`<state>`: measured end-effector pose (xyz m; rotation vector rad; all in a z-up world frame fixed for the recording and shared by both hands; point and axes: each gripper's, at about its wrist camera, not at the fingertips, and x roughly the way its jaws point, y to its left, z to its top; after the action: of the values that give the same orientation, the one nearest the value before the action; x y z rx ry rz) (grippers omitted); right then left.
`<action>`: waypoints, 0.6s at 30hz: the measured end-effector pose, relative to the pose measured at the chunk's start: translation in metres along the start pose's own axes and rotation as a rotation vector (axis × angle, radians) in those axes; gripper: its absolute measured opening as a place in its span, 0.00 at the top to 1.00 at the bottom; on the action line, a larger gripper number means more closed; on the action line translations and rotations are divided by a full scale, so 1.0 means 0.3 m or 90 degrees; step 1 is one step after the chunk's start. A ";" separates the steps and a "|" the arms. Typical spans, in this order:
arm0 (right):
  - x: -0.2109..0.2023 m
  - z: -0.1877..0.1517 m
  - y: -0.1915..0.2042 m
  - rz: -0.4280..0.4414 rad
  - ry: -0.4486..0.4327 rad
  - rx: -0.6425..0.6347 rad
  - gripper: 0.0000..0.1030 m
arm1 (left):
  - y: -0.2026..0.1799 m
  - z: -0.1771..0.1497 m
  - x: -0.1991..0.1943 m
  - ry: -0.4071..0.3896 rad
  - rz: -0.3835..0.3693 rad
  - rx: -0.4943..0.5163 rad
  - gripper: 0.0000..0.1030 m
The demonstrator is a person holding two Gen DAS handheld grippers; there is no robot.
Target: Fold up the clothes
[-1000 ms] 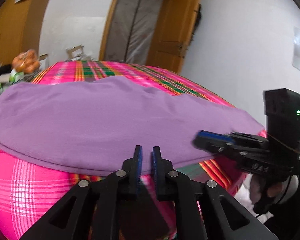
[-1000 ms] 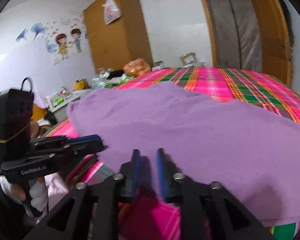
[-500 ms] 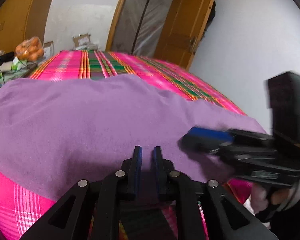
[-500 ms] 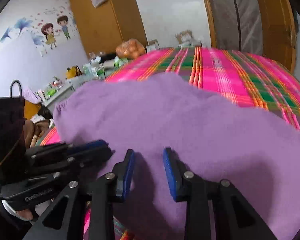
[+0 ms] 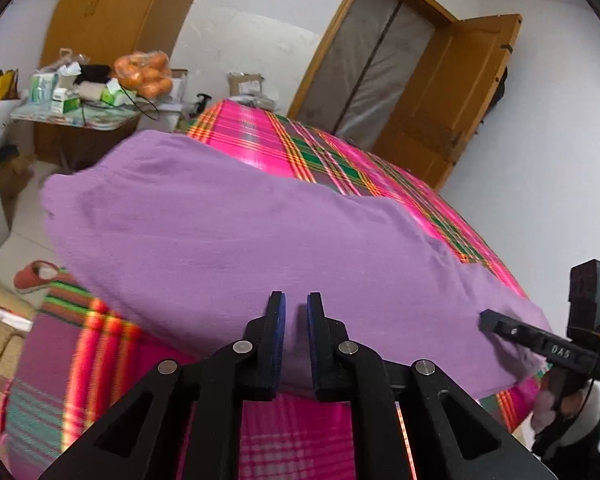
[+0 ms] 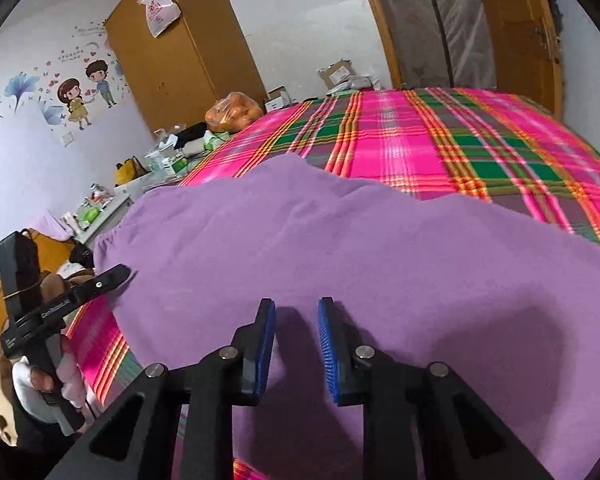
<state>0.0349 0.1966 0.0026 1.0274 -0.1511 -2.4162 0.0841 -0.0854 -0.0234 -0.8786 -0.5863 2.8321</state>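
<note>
Across the near end of the plaid bed (image 6: 440,140) lies the purple garment (image 6: 340,248), spread flat. The right gripper (image 6: 296,344), jaws closing, may catch one layer only or drag wrinkles. The left gripper (image 5: 296,340) stands slightly apart, clamping nothing. Compared with a second ago, both have shifted inward over the cloth.

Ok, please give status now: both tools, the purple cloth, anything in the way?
Left tool nearly shut, nothing gripped. Right tool closing over the purple garment, pads not pressing yet. Garment spread flat on the plaid bedsheet. Nothing in the way.
</note>
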 end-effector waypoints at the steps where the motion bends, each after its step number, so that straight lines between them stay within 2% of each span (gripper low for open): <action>1: -0.005 0.004 0.003 0.005 -0.006 0.001 0.78 | 0.002 0.001 -0.002 -0.002 0.006 -0.003 0.89; 6: -0.003 0.031 0.028 0.025 -0.027 -0.010 0.77 | -0.008 0.061 -0.020 -0.019 0.046 0.014 0.88; 12: 0.057 0.080 -0.009 0.076 0.030 0.053 0.77 | 0.044 0.169 0.008 -0.001 0.070 -0.003 0.88; 15: 0.073 0.141 -0.024 0.096 0.040 0.072 0.75 | 0.053 0.212 0.037 0.014 0.077 -0.009 0.87; 18: 0.132 0.216 -0.011 0.145 0.068 0.088 0.75 | 0.040 0.263 0.062 0.009 0.070 0.002 0.87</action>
<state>-0.0351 0.1739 0.0220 1.1326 -0.3816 -2.1656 0.0241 -0.1181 0.0218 -0.9577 -0.5471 2.9201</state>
